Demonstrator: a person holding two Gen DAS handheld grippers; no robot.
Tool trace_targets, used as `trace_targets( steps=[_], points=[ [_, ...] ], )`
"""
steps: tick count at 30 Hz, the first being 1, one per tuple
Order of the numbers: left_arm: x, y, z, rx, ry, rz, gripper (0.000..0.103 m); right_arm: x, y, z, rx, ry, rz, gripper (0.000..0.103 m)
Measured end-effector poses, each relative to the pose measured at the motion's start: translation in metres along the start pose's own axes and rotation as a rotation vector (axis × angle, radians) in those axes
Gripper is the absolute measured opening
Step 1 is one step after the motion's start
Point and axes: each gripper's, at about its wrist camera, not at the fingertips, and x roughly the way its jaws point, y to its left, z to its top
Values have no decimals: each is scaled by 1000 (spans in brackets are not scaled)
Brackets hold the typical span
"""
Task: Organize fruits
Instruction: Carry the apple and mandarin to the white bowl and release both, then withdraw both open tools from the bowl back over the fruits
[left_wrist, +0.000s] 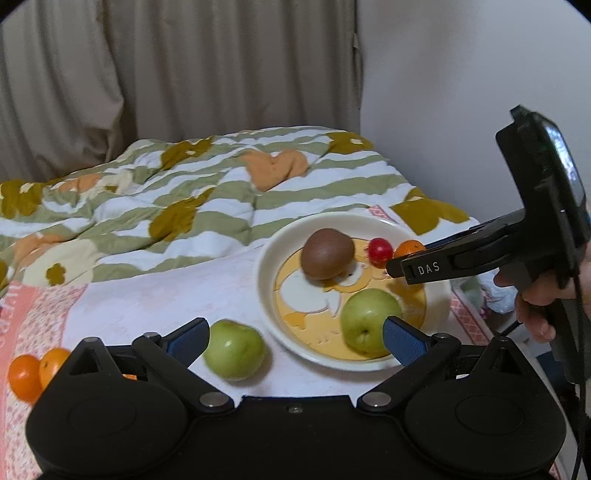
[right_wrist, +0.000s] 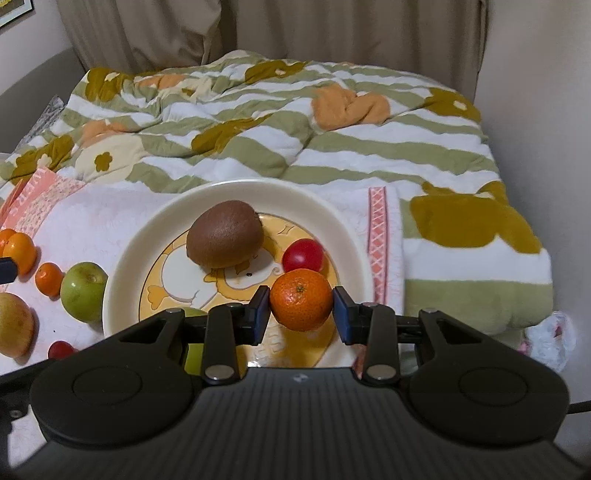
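Note:
A cream plate (right_wrist: 122, 254) with a cartoon print lies on a white towel; it also shows in the left wrist view (left_wrist: 269, 258). On it sit a brown kiwi (right_wrist: 224, 233), a red tomato (right_wrist: 303, 254) and a green apple (left_wrist: 369, 317). My right gripper (right_wrist: 301, 304) is shut on a mandarin (right_wrist: 301, 300) just above the plate's near right side. My left gripper (left_wrist: 295, 334) is open and empty, a green apple (left_wrist: 233, 349) off the plate lying between its fingers.
Left of the plate on the towel lie mandarins (right_wrist: 22, 251), a smaller mandarin (right_wrist: 48, 278), a yellow-red fruit (right_wrist: 14, 325) and a small tomato (right_wrist: 61, 349). A striped floral quilt (right_wrist: 295, 129) lies behind. A curtain and a wall close the back.

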Motion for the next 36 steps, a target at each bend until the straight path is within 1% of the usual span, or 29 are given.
trace_targets(
  steps=[4,7,8,9,10,11,12,13,16,21,27,31,36],
  points=[
    [-5,4,-8,-19,6,22,102,10,-1,-2,5,19,13,52],
    [-11,7,-13,-34,4,39,102,12,-1,-2,6,17,13,53],
    [-13,7,-15,-38,3,45,102,11,-1,-2,4,7,14,57],
    [-14,8,-17,-43,2,50,102,10,-1,-2,2,-2,18,58],
    [-16,8,-18,-47,0,55,102,9,0,-1,0,-9,23,66],
    [-18,9,-19,-52,-2,60,102,7,1,-1,-1,-14,25,84],
    [-19,9,-21,-57,-3,66,102,4,2,-1,2,-25,20,91],
    [-21,9,-22,-64,-5,72,102,-2,2,-2,10,-48,31,103],
    [-29,9,-24,-82,-15,85,102,-17,3,-3,27,-99,3,103],
    [-51,4,-26,-92,-53,105,102,-41,3,-2,29,-123,1,103],
    [-89,-1,-32,-107,-112,143,102,-88,10,-6,0,-180,-10,103],
    [-116,1,-35,-115,-141,184,102,-118,21,-11,-49,-208,-25,103],
    [-143,14,-40,-126,-153,255,103,-150,36,-19,-78,-224,-14,103]
  ],
)
